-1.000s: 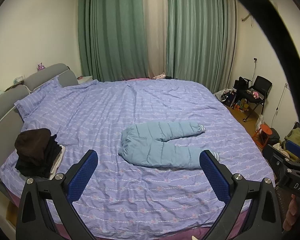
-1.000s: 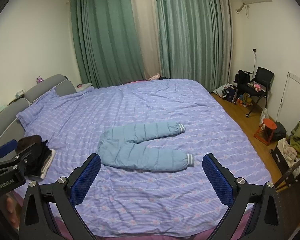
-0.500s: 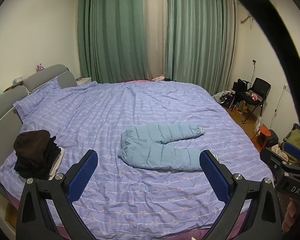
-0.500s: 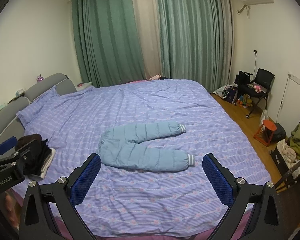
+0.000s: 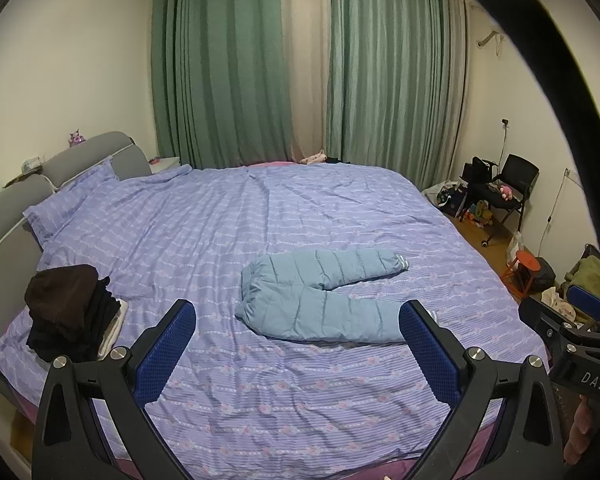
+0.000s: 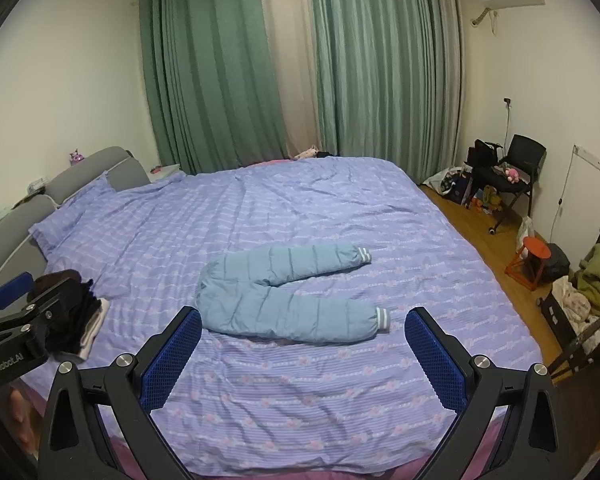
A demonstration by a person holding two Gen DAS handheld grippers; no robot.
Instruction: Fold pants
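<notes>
Light blue padded pants (image 5: pixel 320 300) lie flat on the purple bed (image 5: pixel 260 216), waist to the left and both legs spread apart to the right in a V. They also show in the right wrist view (image 6: pixel 288 296). My left gripper (image 5: pixel 296 344) is open and empty, held above the bed's near edge, short of the pants. My right gripper (image 6: pixel 304 348) is open and empty, also near the front edge. Each gripper shows at the side of the other's view.
A pile of dark folded clothes (image 5: pixel 70 312) sits at the bed's left edge near the grey headboard (image 5: pixel 96 156). A black chair (image 6: pixel 520 168), an orange stool (image 6: pixel 534 258) and bags stand on the wooden floor to the right. Green curtains (image 5: pixel 300 64) hang behind.
Both views have drifted slightly; the pants sit a little lower and closer in the frames. Both grippers stay open and the pants have not moved.
</notes>
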